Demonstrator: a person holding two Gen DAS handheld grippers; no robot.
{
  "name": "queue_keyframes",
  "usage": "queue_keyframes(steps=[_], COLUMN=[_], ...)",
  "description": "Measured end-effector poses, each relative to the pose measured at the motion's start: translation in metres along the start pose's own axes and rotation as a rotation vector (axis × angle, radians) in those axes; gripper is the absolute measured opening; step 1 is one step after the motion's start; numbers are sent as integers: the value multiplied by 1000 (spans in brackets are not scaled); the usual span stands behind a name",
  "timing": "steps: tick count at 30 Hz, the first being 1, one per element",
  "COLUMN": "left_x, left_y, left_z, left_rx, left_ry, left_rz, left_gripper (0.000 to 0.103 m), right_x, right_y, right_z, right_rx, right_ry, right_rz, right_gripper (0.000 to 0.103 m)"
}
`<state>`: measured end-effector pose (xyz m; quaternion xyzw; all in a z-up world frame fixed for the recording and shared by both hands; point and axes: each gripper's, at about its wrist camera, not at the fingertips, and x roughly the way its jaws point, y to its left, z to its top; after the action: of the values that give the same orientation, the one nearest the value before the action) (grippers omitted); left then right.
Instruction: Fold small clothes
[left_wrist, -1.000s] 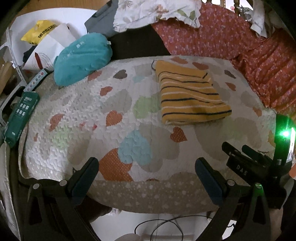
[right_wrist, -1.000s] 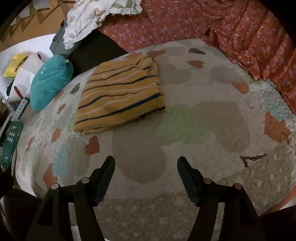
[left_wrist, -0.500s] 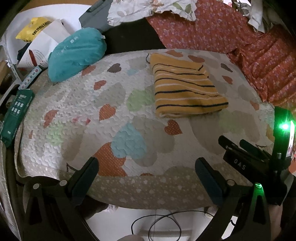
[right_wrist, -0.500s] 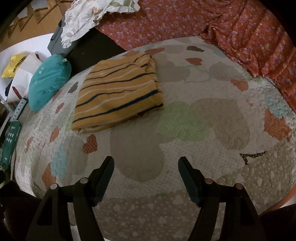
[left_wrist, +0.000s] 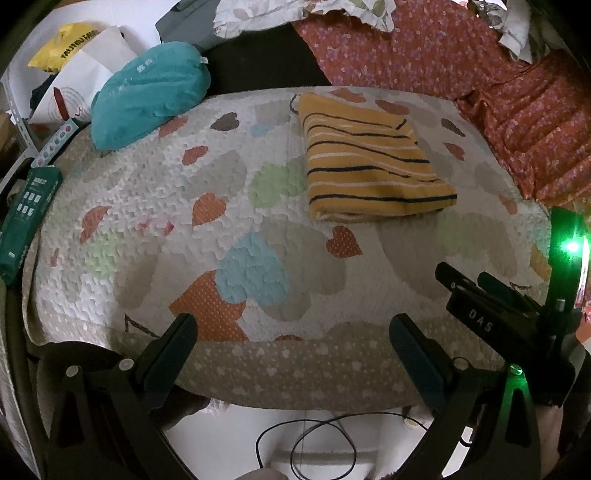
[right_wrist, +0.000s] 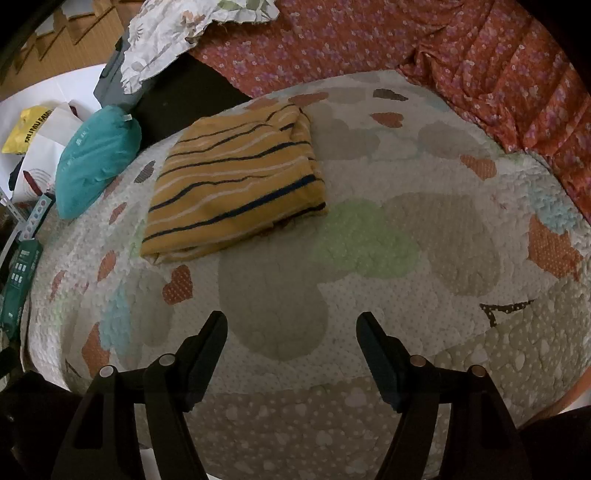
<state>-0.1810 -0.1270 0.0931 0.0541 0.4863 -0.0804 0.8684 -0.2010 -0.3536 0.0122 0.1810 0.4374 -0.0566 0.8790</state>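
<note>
A yellow striped shirt (left_wrist: 373, 162) (right_wrist: 236, 188) lies folded on the heart quilt (left_wrist: 240, 206) (right_wrist: 388, 236), near its far edge. The left gripper (left_wrist: 291, 343) and the right gripper (right_wrist: 291, 332) hang over the near edge, both wide open and holding nothing. A teal pouch (left_wrist: 147, 92) sits off to the left.

Quilted matt cloth bedcover (left_wrist: 236, 206) with bumpy stitched hearts, soft knitted striped garment (left_wrist: 369, 162) on it, smooth teal fabric pouch (left_wrist: 147, 92) beside the bedcover, thin crinkled red floral cloth (right_wrist: 406, 48) behind, matt black plastic hand-held gripper (right_wrist: 291, 332) fingers
</note>
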Motion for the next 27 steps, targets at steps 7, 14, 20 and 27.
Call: queue_keyframes(steps=[7, 14, 20, 27], left_x=[3, 6, 10, 12], left_y=[-1, -1, -2, -1], left_z=[-3, -4, -6, -7], left_rx=[1, -9, -9, -19], left_ry=[16, 32, 48, 61], left_rz=[0, -11, -17, -26], left_gripper=[103, 103, 103, 103], right_x=[1, 1, 2, 3], right_y=[1, 2, 4, 6], right_z=[-1, -1, -2, -2], right_rx=[-6, -10, -21, -28], right_ry=[4, 5, 10, 15], right_rz=[-1, -3, -4, -6], right_gripper=[77, 77, 77, 77])
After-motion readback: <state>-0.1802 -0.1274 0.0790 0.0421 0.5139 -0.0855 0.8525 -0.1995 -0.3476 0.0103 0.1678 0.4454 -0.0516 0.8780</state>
